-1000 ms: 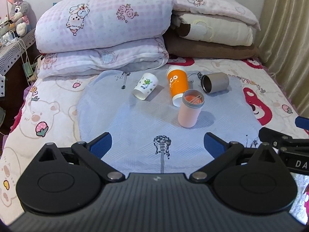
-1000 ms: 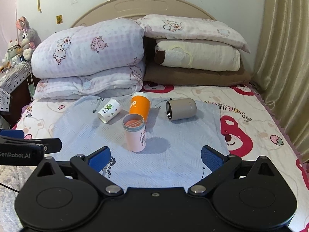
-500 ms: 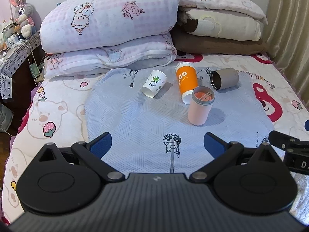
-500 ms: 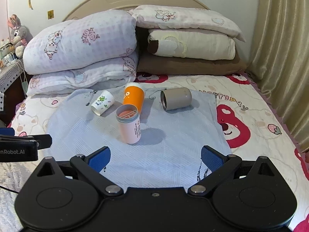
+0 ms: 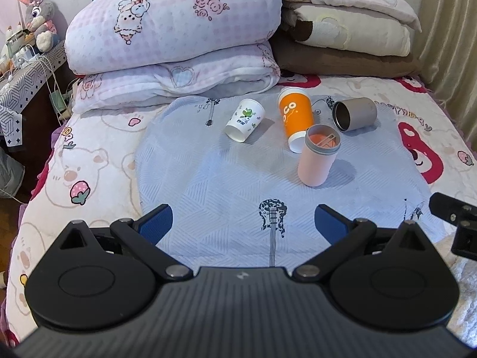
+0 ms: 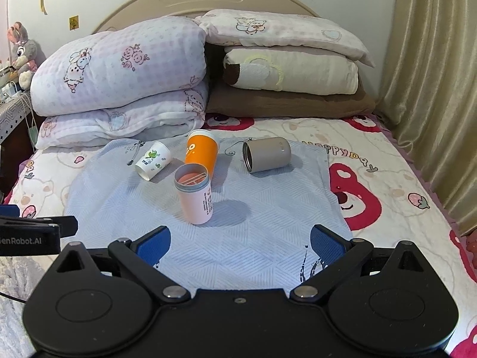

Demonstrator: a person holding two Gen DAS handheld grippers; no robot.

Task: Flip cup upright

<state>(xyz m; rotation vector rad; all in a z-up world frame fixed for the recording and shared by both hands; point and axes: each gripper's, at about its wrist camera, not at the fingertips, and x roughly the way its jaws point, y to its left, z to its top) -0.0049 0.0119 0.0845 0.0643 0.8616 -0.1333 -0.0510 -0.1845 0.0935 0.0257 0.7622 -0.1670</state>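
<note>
A pink cup (image 5: 317, 158) (image 6: 195, 195) stands upright, mouth up, on a light blue cloth (image 5: 238, 185) (image 6: 253, 238). Behind it an orange cup (image 5: 296, 120) (image 6: 200, 154) lies tilted, a small white paper cup (image 5: 245, 120) (image 6: 152, 163) lies on its side to the left, and a grey cup (image 5: 354, 113) (image 6: 266, 154) lies on its side to the right. My left gripper (image 5: 244, 223) and right gripper (image 6: 241, 242) are both open and empty, well short of the cups.
Folded quilts (image 6: 119, 83) and stacked pillows (image 6: 286, 68) fill the head of the bed. A curtain (image 6: 432, 89) hangs at the right. A cluttered side table with a plush rabbit (image 5: 37, 15) stands at the left.
Both grippers have drifted back and shifted sideways, so the cups appear a little farther off. The cups have not moved.
</note>
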